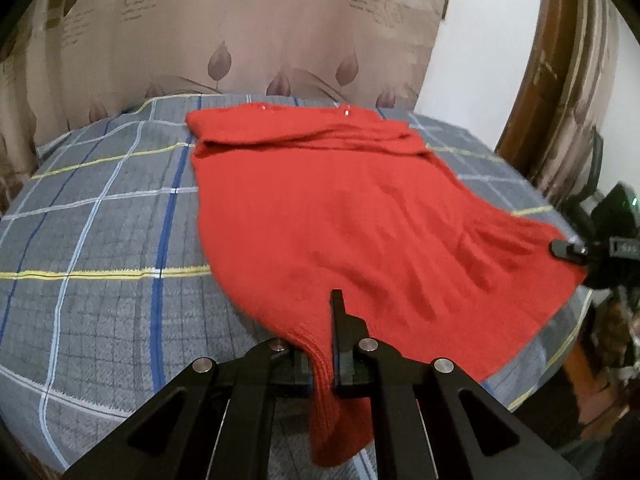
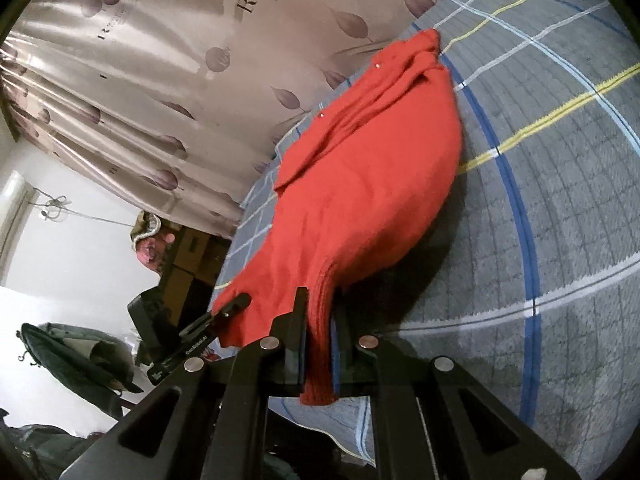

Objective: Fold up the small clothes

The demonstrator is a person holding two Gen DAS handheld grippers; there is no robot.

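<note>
Red knit top [image 1: 332, 200] spread on the bed [image 1: 100, 208], on a gray blanket w/ blue, white & yellow check lines. Far end flat on the blanket, near the curtain [image 1: 248, 28]. Folded band across that far end, w/ two small shiny buttons [image 1: 346, 112] on it. Near end lifted off the bed at two corners, dark shadow under it in the right wrist view.

Left gripper [image 1: 334, 360]: fingers [image 1: 340, 320] pressed together on the ribbed hem of the top, at the near left corner. Bit of red hem hanging down behind the fingers. Also seen in the right wrist view, low left, black tip [image 2: 236, 304] touching the red edge.

Right gripper [image 2: 320, 344]: fingers [image 2: 298, 312] clamped tight on the ribbed hem at the other near corner. Red cloth bunched & squeezed between them, short end poking out below. Seen too in the left wrist view at the far right edge [image 1: 568, 250], tip on the red corner.

Top stretched between both grippers, w/ long wrinkles running toward the right corner.

Behind the bed: tan curtain w/ leaf shapes & some letters, white wall [image 1: 480, 40], brown wood frame [image 1: 532, 92]. In the right wrist view, low left: brown boxes [image 2: 192, 256], dark green jacket [image 2: 68, 348] on a hook. Edges of the top a bit blurry.
</note>
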